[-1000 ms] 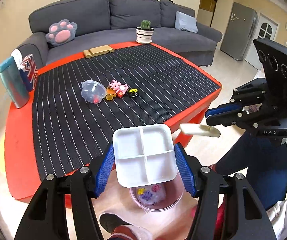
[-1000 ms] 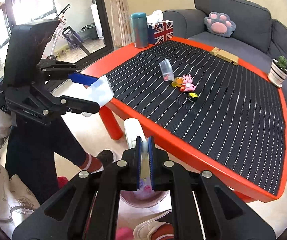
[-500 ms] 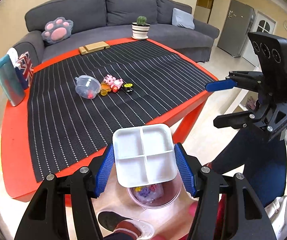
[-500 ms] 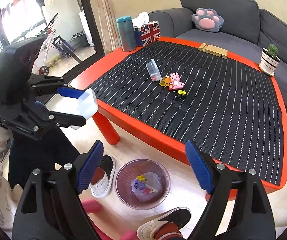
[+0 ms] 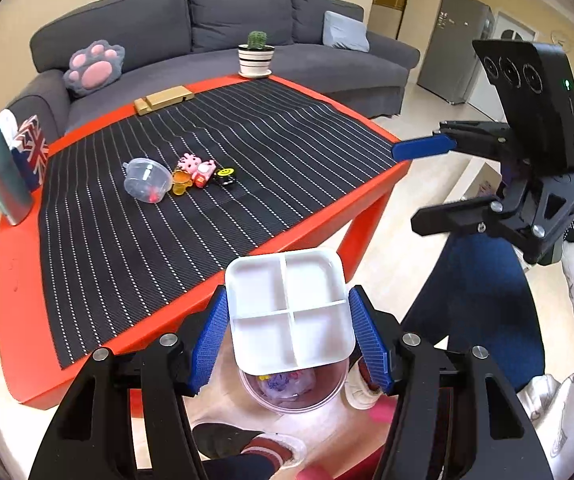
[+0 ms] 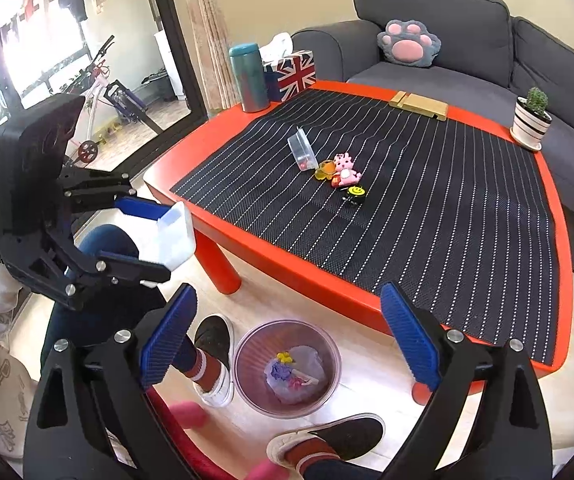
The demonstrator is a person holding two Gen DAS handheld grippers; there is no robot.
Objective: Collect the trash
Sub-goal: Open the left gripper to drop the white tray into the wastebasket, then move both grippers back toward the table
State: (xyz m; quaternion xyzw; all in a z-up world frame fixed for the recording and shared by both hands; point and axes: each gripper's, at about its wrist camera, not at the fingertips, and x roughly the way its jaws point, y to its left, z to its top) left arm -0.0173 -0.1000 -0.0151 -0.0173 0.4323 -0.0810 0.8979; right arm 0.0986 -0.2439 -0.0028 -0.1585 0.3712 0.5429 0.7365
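Left wrist view: the left gripper (image 5: 289, 334) clasps a white four-compartment tray (image 5: 290, 310) by its two side walls, blue pads pressed against it, with the tray's open face toward the camera. Directly beneath the tray, between the two fingers, a clear round bin (image 5: 293, 390) stands on the pale floor with small coloured scraps in it. Ahead of the fingers and to their left stretches the red table (image 5: 15, 320) under a black mat with white stripes (image 5: 207, 184). Well beyond the fingertips on the mat lie an overturned clear plastic cup (image 5: 145, 180), a small amber piece, a pink toy (image 5: 196, 168) and a black disc with a yellow smiley (image 5: 225, 174), all close together. To the right of the fingers, above floor level, the right gripper (image 5: 423, 184) hangs with its jaws opening and nothing between them.

Right wrist view: the right gripper (image 6: 287, 340) has its blue pads spread wide, jaws still opening, holding nothing. Between and just below the fingertips sits the clear bin (image 6: 287, 368), with yellow, purple and pink scraps on a pale crumpled wrapper. Left of the fingers, the left gripper (image 6: 155, 240) grips the white tray (image 6: 173, 238) beside the table's corner. A person's dark shoes with white soles (image 6: 215, 356) rest near the bin. Past the right finger, the table carries the toy cluster; a potted cactus (image 6: 533, 118) stands at the far edge.
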